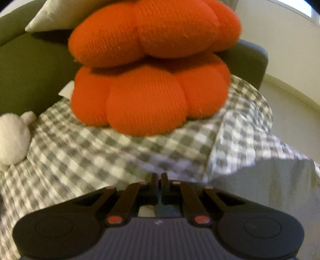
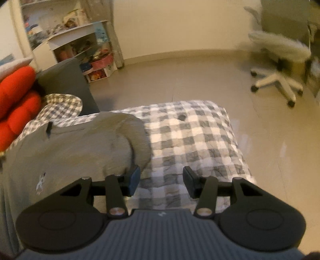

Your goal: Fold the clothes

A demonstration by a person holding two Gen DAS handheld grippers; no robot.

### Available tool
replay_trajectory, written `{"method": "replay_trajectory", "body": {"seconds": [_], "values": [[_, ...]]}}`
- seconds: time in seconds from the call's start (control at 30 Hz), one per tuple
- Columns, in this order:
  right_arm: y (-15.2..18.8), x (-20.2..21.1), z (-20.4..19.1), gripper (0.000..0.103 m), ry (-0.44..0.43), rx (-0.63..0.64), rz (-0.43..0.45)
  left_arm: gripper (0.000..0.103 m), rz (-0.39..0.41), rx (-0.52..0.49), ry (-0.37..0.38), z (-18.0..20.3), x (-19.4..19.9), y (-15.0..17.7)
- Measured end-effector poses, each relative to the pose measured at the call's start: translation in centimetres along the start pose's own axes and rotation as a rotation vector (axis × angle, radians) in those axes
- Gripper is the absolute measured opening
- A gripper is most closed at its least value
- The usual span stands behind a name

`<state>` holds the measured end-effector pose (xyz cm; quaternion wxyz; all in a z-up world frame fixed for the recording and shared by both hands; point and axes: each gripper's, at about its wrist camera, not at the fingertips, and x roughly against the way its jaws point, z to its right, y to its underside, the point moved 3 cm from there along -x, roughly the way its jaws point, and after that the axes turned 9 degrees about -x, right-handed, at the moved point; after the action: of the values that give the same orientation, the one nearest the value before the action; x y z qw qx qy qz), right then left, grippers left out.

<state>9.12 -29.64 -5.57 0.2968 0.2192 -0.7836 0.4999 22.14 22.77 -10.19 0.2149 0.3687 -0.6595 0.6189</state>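
Note:
A grey garment with a small print on it lies spread on the checkered cover; its sleeve is folded over at the right. The garment also shows in the left wrist view at the lower right. My right gripper is open and empty, just past the garment's right edge, its left finger next to the cloth. My left gripper has its fingers together above the checkered cover; I see no cloth between them.
Two orange cushions are stacked on the green sofa, with a white pillow behind and a white plush toy at left. An office chair and a cluttered shelf stand on the floor beyond.

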Motion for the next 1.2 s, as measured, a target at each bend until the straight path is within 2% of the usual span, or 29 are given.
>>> {"method": "replay_trajectory", "body": {"seconds": [0.03, 0.17, 0.4, 0.47, 0.5, 0.57, 0.63, 0.67, 0.77, 0.83, 0.87, 0.9, 0.93, 1.0, 1.03, 1.1, 1.2], "values": [[-0.1, -0.4, 0.4, 0.053, -0.011, -0.029, -0.013, 0.005, 0.004, 0.001, 0.003, 0.3, 0.2, 0.2], [-0.6, -1.7, 1.4, 0.056, -0.058, -0.121, -0.047, 0.031, 0.031, 0.003, 0.016, 1.7, 2.1, 0.7], [-1.8, -2.9, 1.2, 0.057, -0.083, -0.176, -0.034, 0.045, 0.081, 0.004, 0.103, 5.6, 8.0, 0.8], [-1.9, -3.1, 0.8, 0.055, -0.090, -0.169, -0.036, 0.049, 0.073, 0.016, 0.142, 6.9, 9.6, 1.2], [-2.0, -3.2, 0.6, 0.052, -0.093, -0.165, -0.037, 0.052, 0.064, 0.025, 0.167, 7.5, 10.2, 1.4], [-2.1, -3.4, 0.1, 0.023, -0.097, -0.149, -0.048, 0.058, 0.049, 0.049, 0.213, 8.4, 11.3, 2.2], [-2.2, -3.5, -0.4, 0.008, -0.088, -0.131, -0.056, 0.063, 0.037, 0.070, 0.263, 9.4, 12.4, 3.2], [-2.3, -3.2, -0.7, 0.005, -0.088, -0.126, -0.050, 0.066, 0.032, 0.078, 0.285, 9.9, 12.8, 3.8], [-2.9, -2.0, -1.9, 0.004, -0.095, -0.098, -0.032, 0.067, 0.027, 0.088, 0.338, 11.0, 13.1, 5.9], [-3.3, -1.3, -3.4, 0.004, -0.106, -0.039, -0.032, 0.061, -0.020, 0.054, 0.372, 11.8, 12.5, 6.6], [-3.6, -0.8, -4.2, 0.004, -0.113, -0.003, -0.033, 0.043, -0.043, 0.036, 0.389, 12.2, 12.1, 6.9], [-3.8, -0.3, -5.3, 0.004, -0.121, 0.043, -0.036, 0.029, -0.067, 0.019, 0.406, 12.6, 11.8, 7.3], [-3.9, 0.2, -6.3, 0.004, -0.130, 0.088, -0.039, 0.029, -0.091, 0.001, 0.423, 12.9, 11.5, 7.6], [-4.1, 0.9, -8.4, 0.004, -0.145, 0.168, -0.046, 0.029, -0.076, 0.052, 0.524, 13.0, 11.8, 7.3], [-4.1, 0.9, -9.3, 0.004, -0.152, 0.188, -0.052, 0.029, -0.077, 0.059, 0.546, 13.1, 11.9, 7.3], [-3.9, 0.7, -11.5, 0.004, -0.181, 0.224, -0.070, 0.031, -0.098, 0.061, 0.549, 13.3, 11.6, 7.5], [-3.1, -0.1, -14.6, 0.004, -0.224, 0.270, -0.102, 0.031, -0.166, 0.130, 0.548, 13.1, 10.2, 8.1]]}}
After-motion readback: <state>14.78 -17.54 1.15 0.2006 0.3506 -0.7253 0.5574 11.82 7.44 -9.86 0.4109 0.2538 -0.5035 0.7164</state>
